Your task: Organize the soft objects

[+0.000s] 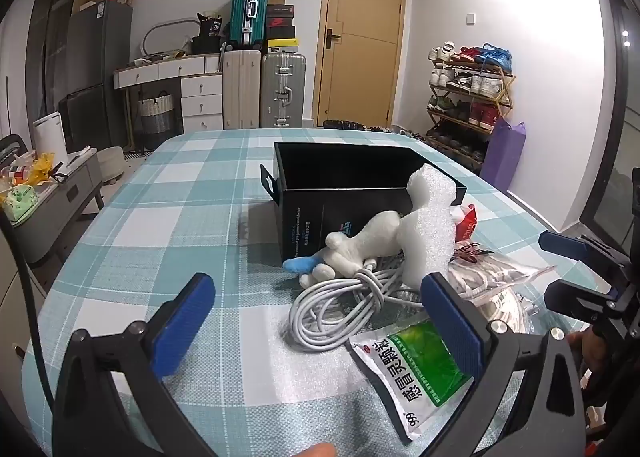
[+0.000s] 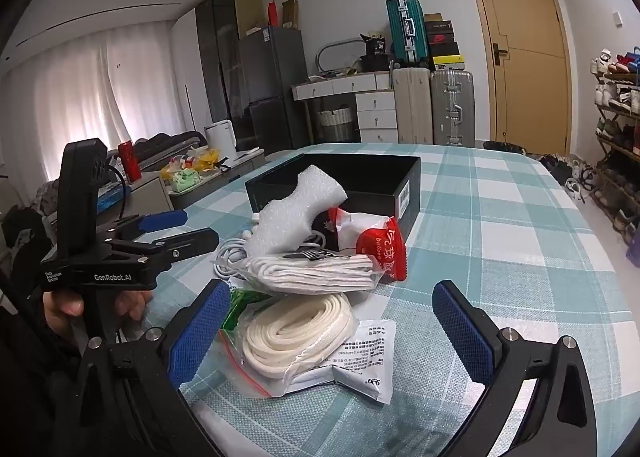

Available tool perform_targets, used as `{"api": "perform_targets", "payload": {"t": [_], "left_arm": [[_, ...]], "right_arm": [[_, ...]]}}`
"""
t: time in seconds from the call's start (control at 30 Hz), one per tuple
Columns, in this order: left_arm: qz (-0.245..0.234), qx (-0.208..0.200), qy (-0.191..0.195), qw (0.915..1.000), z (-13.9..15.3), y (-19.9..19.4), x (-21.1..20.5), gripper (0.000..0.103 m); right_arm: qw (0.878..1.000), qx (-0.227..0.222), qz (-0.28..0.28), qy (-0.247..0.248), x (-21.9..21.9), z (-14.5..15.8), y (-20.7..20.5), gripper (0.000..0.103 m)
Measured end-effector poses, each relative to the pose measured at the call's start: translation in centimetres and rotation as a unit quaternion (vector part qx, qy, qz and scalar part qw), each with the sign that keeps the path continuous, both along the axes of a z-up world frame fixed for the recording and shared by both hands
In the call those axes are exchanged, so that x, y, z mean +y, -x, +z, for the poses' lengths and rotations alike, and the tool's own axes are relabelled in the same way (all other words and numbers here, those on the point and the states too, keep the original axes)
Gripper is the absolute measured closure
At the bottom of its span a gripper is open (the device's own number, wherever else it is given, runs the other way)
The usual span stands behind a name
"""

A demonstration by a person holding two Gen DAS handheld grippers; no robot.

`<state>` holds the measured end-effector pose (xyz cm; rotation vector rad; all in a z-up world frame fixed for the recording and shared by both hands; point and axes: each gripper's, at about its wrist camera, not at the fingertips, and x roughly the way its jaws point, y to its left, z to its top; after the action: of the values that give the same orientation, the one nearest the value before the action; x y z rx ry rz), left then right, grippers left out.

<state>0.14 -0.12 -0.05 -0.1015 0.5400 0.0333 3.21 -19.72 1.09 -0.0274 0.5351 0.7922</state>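
An open black box [image 1: 320, 193] [image 2: 376, 185] stands on the checked tablecloth. In front of it lies a pile: a white foam piece [image 1: 430, 225] [image 2: 296, 213], a white plush toy with blue parts [image 1: 352, 245], a coiled white cable [image 1: 340, 305], a green medicine sachet [image 1: 416, 369], a red balloon packet [image 2: 380, 245], a bag of white cord [image 2: 304, 275] and a bag of white strap [image 2: 296, 333]. My left gripper [image 1: 316, 325] is open and empty, near the cable and sachet. My right gripper [image 2: 332, 333] is open and empty, around the strap bag.
The table [image 1: 160, 217] carries a teal and white checked cloth. A white sachet [image 2: 368, 353] lies under the strap bag. Suitcases [image 1: 280, 93], a wooden door [image 1: 360, 37] and a shoe rack [image 1: 468, 97] stand behind the table. A low side table with clutter [image 1: 36, 193] is at the left.
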Motion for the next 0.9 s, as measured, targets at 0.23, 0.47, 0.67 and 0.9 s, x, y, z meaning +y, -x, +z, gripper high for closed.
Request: {"api": "perform_targets", "payload": {"t": [0.23, 0.47, 0.67, 0.9], "left_arm": [[0.001, -0.003, 0.005, 1.0000, 0.01, 0.06, 0.19, 0.000], [0.000, -0.003, 0.005, 1.0000, 0.05, 0.12, 0.17, 0.000], [0.000, -0.003, 0.004, 1.0000, 0.05, 0.12, 0.13, 0.000], [0.001, -0.003, 0.003, 1.0000, 0.06, 0.12, 0.13, 0.000]], "right_arm": [[1.000, 0.000, -0.002, 0.004, 0.06, -0.04, 0.24, 0.000], [1.000, 0.008, 0.000, 0.006, 0.24, -0.36, -0.43, 0.000], [1.000, 0.008, 0.000, 0.007, 0.15, -0.77, -0.39, 0.000], [1.000, 0.011, 0.000, 0.010, 0.21, -0.71, -0.53, 0.000]]}}
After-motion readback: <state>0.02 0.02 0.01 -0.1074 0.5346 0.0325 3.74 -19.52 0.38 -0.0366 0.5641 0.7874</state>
